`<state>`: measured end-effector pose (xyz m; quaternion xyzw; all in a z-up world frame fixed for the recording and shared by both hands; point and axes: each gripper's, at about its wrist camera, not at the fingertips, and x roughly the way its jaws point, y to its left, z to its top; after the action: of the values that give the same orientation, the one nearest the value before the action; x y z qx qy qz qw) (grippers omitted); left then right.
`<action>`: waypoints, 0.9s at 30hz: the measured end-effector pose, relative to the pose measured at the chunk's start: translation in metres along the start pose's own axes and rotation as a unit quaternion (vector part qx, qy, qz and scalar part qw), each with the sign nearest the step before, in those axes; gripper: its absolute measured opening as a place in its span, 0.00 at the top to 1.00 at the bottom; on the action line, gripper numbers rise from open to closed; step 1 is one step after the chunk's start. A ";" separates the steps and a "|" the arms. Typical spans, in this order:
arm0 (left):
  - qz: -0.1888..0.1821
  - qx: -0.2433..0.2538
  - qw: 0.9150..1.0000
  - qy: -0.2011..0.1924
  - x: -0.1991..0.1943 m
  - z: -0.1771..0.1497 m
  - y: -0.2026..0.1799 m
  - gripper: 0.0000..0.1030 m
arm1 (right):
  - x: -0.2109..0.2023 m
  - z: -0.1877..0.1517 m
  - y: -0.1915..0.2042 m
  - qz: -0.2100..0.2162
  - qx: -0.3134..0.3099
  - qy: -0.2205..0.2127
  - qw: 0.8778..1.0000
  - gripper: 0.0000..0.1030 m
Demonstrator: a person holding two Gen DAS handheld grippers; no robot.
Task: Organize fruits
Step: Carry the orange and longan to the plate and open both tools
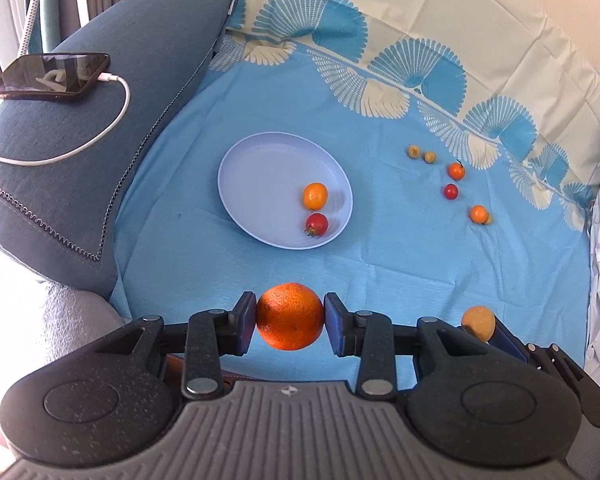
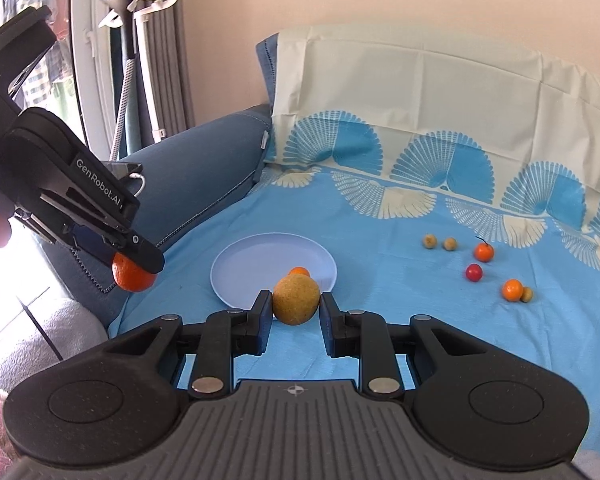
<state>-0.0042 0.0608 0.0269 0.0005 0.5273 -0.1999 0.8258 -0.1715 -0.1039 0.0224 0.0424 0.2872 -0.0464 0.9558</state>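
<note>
My left gripper (image 1: 290, 322) is shut on a speckled orange (image 1: 290, 308), held above the near edge of the blue bedsheet (image 1: 380, 248). In the right wrist view the same orange (image 2: 129, 278) hangs at the left in that gripper. My right gripper (image 2: 294, 306) is shut on a round tan fruit (image 2: 296, 298), which also shows at lower right of the left wrist view (image 1: 478, 322). Ahead lies a pale blue plate (image 1: 260, 168) with a yellow-orange tomato (image 1: 315, 195) and a red tomato (image 1: 317, 224) in it.
Loose on the sheet right of the plate lie two small tan fruits (image 1: 420, 153), two small oranges (image 1: 456, 170), (image 1: 478, 213) and a red tomato (image 1: 451, 191). A phone (image 1: 50, 76) on a white cable rests on the blue cushion (image 1: 100, 152) at left. A pillow (image 2: 420, 76) stands behind.
</note>
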 end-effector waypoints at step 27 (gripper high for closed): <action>0.007 -0.027 1.000 0.006 0.048 0.049 0.015 0.61 | 0.059 0.018 -0.001 -0.002 -0.013 0.030 0.999 0.74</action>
<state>0.0607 0.0483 0.0039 -0.0168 0.5372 -0.1799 0.8239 -0.1127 -0.1107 0.0050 0.0305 0.3166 -0.0430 0.9471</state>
